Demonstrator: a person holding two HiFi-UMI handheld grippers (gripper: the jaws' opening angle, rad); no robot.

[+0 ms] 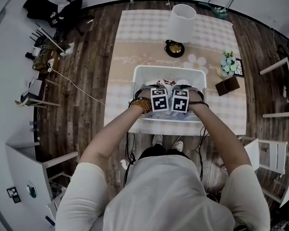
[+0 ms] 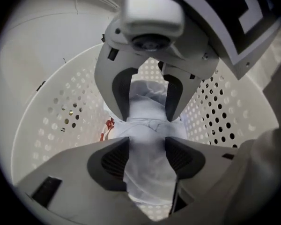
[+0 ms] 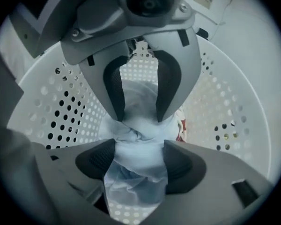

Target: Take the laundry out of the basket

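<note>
The white perforated basket (image 1: pixel 140 72) sits on the checked table (image 1: pixel 130 32) at the lower middle of the head view. It is drawn close to the person's edge, most likely so that both arms can drop straight into it. A lamp (image 1: pixel 180 22) stands behind it, out of the way. Both forearms converge on the basket, and the marker cubes lie side by side over its middle.

On the left, the left gripper (image 2: pixel 147 159) points steeply down inside the basket with its jaws spread as wide as they go. A ridge of pale cloth (image 2: pixel 147 125) runs up between the dark pads and fills the gap. The pads do not look to be pinching it, so nothing is gripped yet. The wide spread reads as preparation, letting the jaws straddle a thick fold before closing.

On the right, the right gripper (image 3: pixel 139 161) stands the same way, jaws fully apart over a bunched, twisted knot of the same cloth, likewise unclamped. Each gripper view shows the other gripper facing it from the top of the frame. The two seem to bracket one garment from opposite sides, probably to lift it evenly.

The laundry (image 3: pixel 138 121) lies in the bottom of the basket. The pale cloth is bluish white, thin, soft and creased, heaped in the centre. A red-printed piece (image 3: pixel 181 125) peeks out beside it against the basket wall. None of it is out yet.
</note>
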